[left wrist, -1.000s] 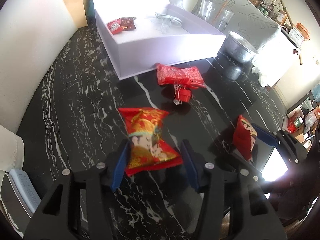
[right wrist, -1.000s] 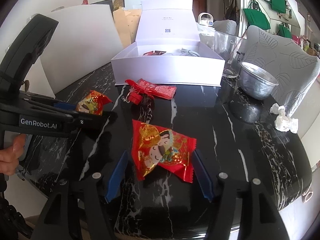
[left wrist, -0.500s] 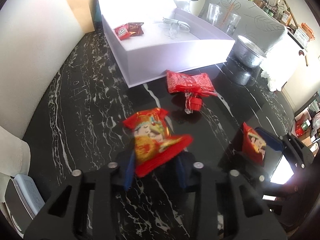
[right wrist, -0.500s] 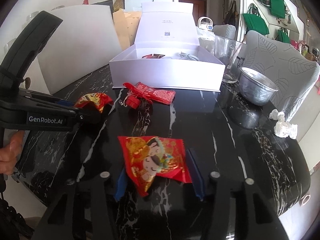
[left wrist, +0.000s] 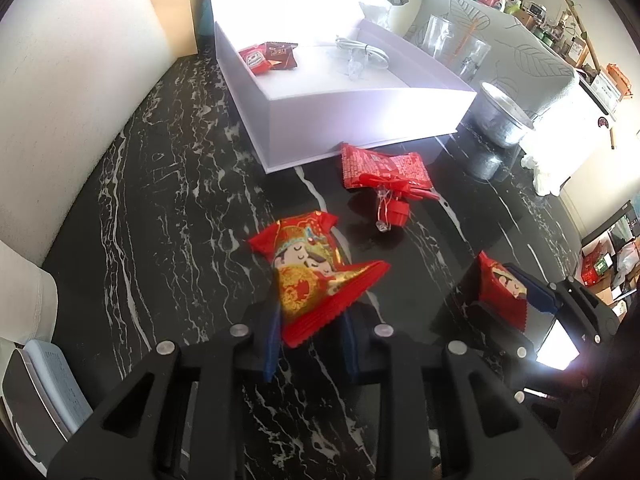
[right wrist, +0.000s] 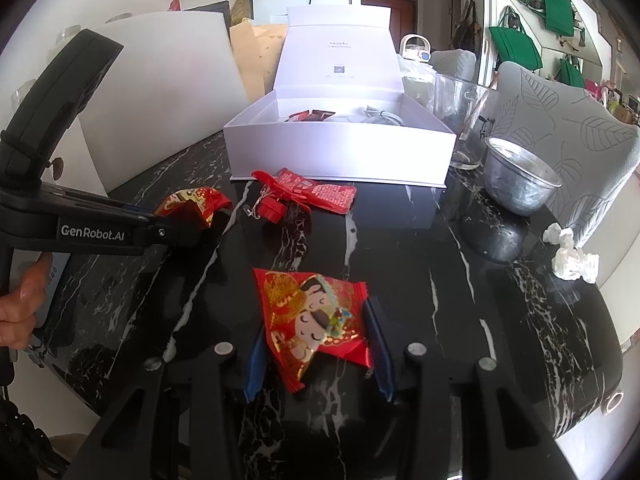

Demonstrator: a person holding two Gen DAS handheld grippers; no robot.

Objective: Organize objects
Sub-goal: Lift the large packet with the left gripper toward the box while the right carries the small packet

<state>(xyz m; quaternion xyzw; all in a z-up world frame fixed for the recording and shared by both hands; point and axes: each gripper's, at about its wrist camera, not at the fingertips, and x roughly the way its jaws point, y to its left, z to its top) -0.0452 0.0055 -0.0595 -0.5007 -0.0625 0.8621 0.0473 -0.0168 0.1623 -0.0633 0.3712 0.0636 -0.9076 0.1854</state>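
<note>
Both tools closing in at once, each on its own red-and-gold snack packet. In the left wrist view, left tool (left wrist: 308, 340) now squeezing the lower end of the left packet (left wrist: 310, 268) at centre-bottom of the frame, blue fingers (left wrist: 271, 344) pressed together on the crinkled wrapper, where a second ago standing wide apart either side of it; packet now buckling and tipping up off the black marble table (left wrist: 160, 200) at its near end. In the right wrist view, right tool (right wrist: 316, 364) narrowing too, jaws having just been closing, blue fingers (right wrist: 378, 344) now touching both side edges of the right packet (right wrist: 316, 320) at lower centre, wrapper bending slightly but lying mostly on the table. Meaning for the task: two packets probably secured or nearly so, ready for lifting toward the open white box (right wrist: 340, 152) at upper centre, where two small sachets (left wrist: 269, 55) and a coiled cable (left wrist: 360, 50) are already lying. Remaining on the table just in front of the box: a flat red packet (left wrist: 382, 166) with a small red charm (left wrist: 394, 210) beside it. Right grip looking the less certain, pinching only the edges.
</note>
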